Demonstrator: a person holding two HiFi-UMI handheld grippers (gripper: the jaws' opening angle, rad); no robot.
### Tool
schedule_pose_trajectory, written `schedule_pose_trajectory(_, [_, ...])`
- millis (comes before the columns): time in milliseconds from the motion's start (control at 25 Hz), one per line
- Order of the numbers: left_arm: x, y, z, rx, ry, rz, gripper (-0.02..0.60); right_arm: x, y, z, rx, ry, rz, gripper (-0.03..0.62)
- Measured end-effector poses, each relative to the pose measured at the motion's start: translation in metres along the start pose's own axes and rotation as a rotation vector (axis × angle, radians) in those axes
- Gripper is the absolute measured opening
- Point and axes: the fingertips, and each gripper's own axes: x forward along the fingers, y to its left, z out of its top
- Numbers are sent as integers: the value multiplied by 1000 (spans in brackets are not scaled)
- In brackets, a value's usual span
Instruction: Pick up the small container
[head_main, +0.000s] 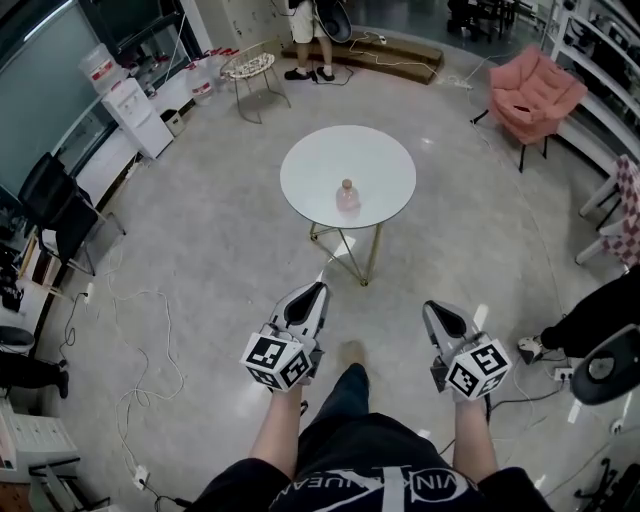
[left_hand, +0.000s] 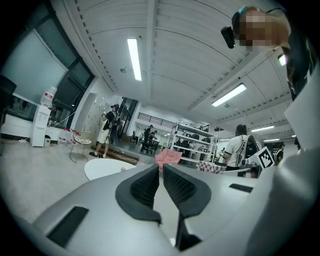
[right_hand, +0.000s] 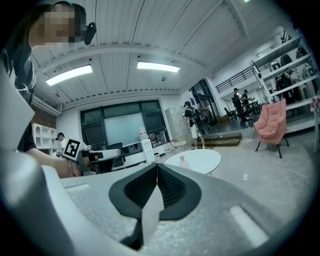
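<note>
The small container (head_main: 347, 197), a pinkish clear bottle with a tan cap, stands upright near the front of a round white table (head_main: 330, 160). It is also in the right gripper view (right_hand: 183, 161), far ahead on the table (right_hand: 200, 159). In the left gripper view only its cap (left_hand: 122, 169) peeks over the jaw, beside the table (left_hand: 102, 167). My left gripper (head_main: 314, 294) and right gripper (head_main: 438, 312) are held side by side, well short of the table. Both point toward it. Each is shut, with nothing between the pads (left_hand: 147, 187) (right_hand: 172, 189).
The table's thin gold legs (head_main: 372, 255) lie between me and the container. Cables (head_main: 130, 330) trail over the floor at left. A black chair (head_main: 55, 215), water dispenser (head_main: 135, 115), wire stool (head_main: 250, 70) and pink armchair (head_main: 535, 90) ring the room. A person's shoe (head_main: 530, 348) is at right.
</note>
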Motion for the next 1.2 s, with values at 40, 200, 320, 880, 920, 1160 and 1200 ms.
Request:
schedule_pose_trajectory(40, [5,4,-3,-6,5,8,29,4,-4,-1,2,8,0,6])
schedule_pose_trajectory(200, [27,18,-17,-17,13,31,29,23,-22,-11,3,44,40,6])
schedule_pose_trajectory(320, [42,34,-24,-49,11,63,29,39,-33,-14,-14,75,70,6])
schedule_pose_trajectory(880, [127,102,-1,-63,-5,59,29,123,-86,21,8,77,100,6])
schedule_pose_trajectory(920, [134,107,-1,-59,1,56,29,130,-91,23,3,80,98,6])
schedule_pose_trajectory(1160, [160,134,5,-59,4,52,29,164,-104,32,-29,98,100,6])
schedule_pose_trajectory(1200, [162,137,6,-61,5,51,29,166,-105,31,-30,104,98,6])
